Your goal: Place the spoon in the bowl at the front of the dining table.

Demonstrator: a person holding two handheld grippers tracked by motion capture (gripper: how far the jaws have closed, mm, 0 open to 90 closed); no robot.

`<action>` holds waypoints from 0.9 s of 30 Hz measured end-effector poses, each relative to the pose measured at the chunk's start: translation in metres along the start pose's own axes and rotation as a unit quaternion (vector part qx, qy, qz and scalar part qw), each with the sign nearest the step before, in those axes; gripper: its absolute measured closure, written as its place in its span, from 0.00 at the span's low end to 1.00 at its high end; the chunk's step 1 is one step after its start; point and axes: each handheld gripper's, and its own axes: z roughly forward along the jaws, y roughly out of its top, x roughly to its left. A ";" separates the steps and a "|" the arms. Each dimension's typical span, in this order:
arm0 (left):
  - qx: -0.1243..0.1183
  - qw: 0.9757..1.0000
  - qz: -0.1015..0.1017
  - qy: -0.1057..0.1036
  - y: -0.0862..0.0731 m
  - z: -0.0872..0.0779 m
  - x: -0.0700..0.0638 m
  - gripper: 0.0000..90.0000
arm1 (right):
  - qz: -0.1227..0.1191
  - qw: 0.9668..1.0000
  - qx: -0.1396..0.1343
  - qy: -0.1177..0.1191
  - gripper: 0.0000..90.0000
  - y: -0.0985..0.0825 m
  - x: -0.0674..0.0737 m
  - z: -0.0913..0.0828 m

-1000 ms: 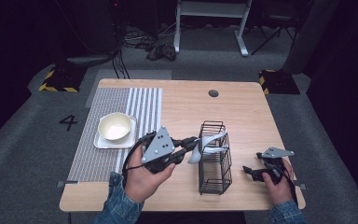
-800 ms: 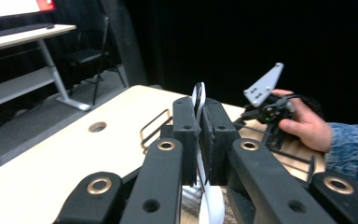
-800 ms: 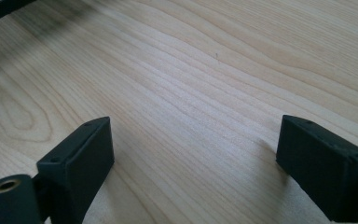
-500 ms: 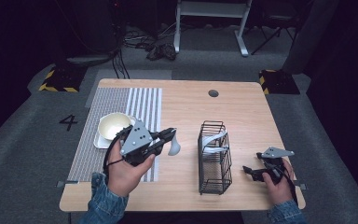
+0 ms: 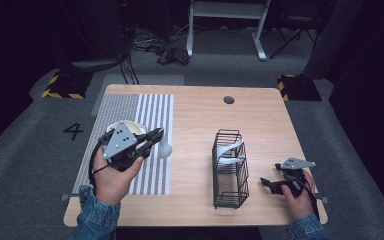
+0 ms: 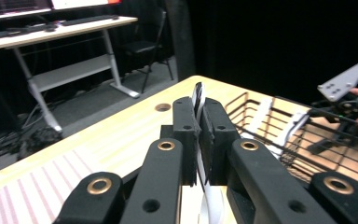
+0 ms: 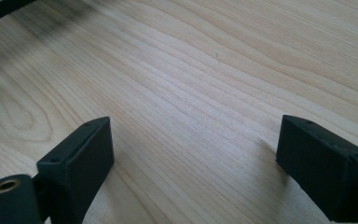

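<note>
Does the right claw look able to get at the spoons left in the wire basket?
Probably yes. The right claw is open and empty beside the basket, whose top is open, with nothing between them. The spoons lie near its far end.

Grey carpet floor [image 5: 25,165], dark room, desk frame [image 5: 227,22]

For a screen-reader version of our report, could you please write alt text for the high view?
A person's left claw grips a white spoon over a striped mat, beside a white bowl. A black wire basket with more white utensils stands mid-table, and the right claw rests open near the right edge.
</note>
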 end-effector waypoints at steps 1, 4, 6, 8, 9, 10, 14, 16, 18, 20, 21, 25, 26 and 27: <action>-0.001 1.000 -0.003 0.005 -0.001 -0.002 0.003 0.95 | 0.000 1.000 0.000 0.000 0.12 0.000 0.000 0.000; -0.001 1.000 -0.008 0.016 -0.003 -0.004 0.009 0.95 | 0.000 1.000 0.000 0.000 0.12 0.000 0.000 0.000; 0.002 1.000 -0.009 0.030 -0.005 -0.006 0.015 0.95 | 0.000 1.000 0.000 0.000 0.12 0.000 0.000 0.000; 0.008 0.999 -0.012 0.042 -0.007 -0.007 0.020 0.95 | 0.000 1.000 0.000 0.000 0.12 0.000 0.000 0.000; 0.013 0.999 -0.011 0.048 -0.008 -0.007 0.022 0.95 | 0.000 1.000 0.000 0.000 0.12 0.000 0.000 0.000; 0.017 0.998 -0.011 0.054 -0.009 -0.007 0.024 0.95 | 0.000 1.000 0.000 0.000 0.12 0.000 0.000 0.000; 0.018 0.997 -0.017 0.078 -0.012 -0.010 0.035 0.95 | 0.000 1.000 0.000 0.000 0.12 0.000 0.000 0.000; 0.017 0.996 -0.020 0.088 -0.014 -0.010 0.043 0.95 | 0.000 1.000 0.000 0.000 0.12 0.000 0.000 0.000; 0.018 0.995 -0.022 0.096 -0.015 -0.010 0.049 0.95 | 0.000 1.000 0.000 0.000 0.12 0.000 0.000 0.000; 0.018 0.994 -0.023 0.106 -0.017 -0.011 0.055 0.95 | 0.000 1.000 0.000 0.000 0.12 0.000 0.000 0.000; 0.017 0.993 -0.026 0.114 -0.019 -0.011 0.062 0.95 | 0.000 1.000 0.000 0.000 0.12 0.000 0.000 0.000; 0.018 0.991 -0.028 0.127 -0.021 -0.012 0.072 0.95 | -0.001 1.000 0.000 0.000 0.12 0.000 0.000 0.000; 0.018 0.991 -0.030 0.131 -0.022 -0.012 0.075 0.95 | 0.000 1.000 0.000 0.000 0.12 0.000 0.000 0.000; 0.017 0.990 -0.032 0.136 -0.023 -0.013 0.078 0.95 | 0.000 1.000 0.000 0.000 0.12 0.000 0.000 0.000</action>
